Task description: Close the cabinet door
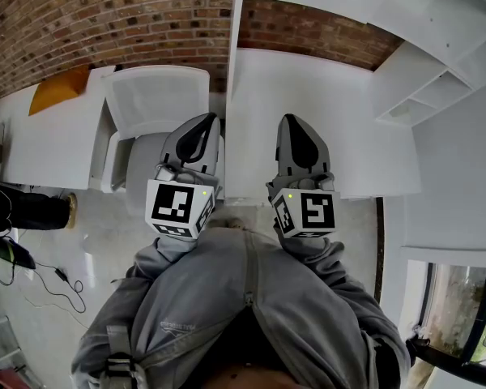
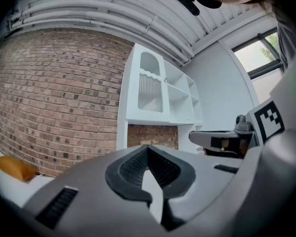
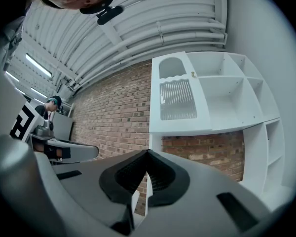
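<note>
Two closed tools [image 1: 211, 118] [image 1: 287, 120], one white cabinet [image 3: 222, 98]

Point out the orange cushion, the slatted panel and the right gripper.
orange cushion [image 1: 58, 91]: head view, middle of its top.
slatted panel [image 3: 177, 100]: right gripper view, centre of the slats.
right gripper [image 1: 295, 121]: head view, tip of its shut jaws.

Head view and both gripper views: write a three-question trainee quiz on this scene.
1. True or false: the right gripper holds a cabinet handle.
2. The wall behind the white cabinet is: A tiled, B brick, C glass?
3. Fill in: in the head view, the orange cushion lies to the ____ of the left gripper.
Key: 1 false, its jaws are shut on nothing; 2 B; 3 left.
</note>
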The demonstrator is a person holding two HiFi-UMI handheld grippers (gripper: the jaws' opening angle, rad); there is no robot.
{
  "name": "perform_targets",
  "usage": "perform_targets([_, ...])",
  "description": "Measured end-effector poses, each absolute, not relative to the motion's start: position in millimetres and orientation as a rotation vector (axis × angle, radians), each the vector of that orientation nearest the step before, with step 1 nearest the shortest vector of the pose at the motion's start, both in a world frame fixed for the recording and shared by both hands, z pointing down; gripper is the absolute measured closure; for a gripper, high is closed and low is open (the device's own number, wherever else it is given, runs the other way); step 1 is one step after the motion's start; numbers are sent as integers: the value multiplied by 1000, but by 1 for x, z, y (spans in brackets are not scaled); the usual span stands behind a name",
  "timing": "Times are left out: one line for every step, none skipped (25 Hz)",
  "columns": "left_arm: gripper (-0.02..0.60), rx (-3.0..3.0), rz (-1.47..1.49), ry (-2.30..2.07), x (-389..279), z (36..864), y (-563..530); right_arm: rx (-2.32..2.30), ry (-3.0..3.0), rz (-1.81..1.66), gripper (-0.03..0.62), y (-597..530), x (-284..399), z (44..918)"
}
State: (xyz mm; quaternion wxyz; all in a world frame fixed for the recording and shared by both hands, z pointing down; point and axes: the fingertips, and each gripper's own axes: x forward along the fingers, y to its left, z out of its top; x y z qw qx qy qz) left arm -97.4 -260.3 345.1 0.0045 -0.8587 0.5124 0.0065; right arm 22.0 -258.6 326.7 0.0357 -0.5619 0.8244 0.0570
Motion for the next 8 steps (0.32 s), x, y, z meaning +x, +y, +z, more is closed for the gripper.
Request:
perform_targets([577,-2693,21,1603,-96,345,-260,-1726,2533,174,569,-258,23,327])
perform_targets([577,-2695,22,1600,-96,345,-260,-1726,2532,174,569,-258,23,326])
perform_targets([577,-2696,24,1597,-95,344,-259,-1725,2530,174,569,-258,24,326])
perform_targets([577,-2696,26,1594,-94,344,-259,-1724,2529,174,568,-258,24,326])
perform_targets([577,-2697,28,1590,-92,343,-259,-1722,2528,174,568,-258,25,326])
perform_targets([577,-2697,30,1587,-91,343,-259,-1719,2528,174,569,-258,25,326])
perform_targets([577,-2698,33,1583,-90,343,-259,-1717,2529,174,568,-259,26,326])
perform_targets([577,-2698,36,1580,-88,342,-259,-1714,2529,174,569,-259,26,326])
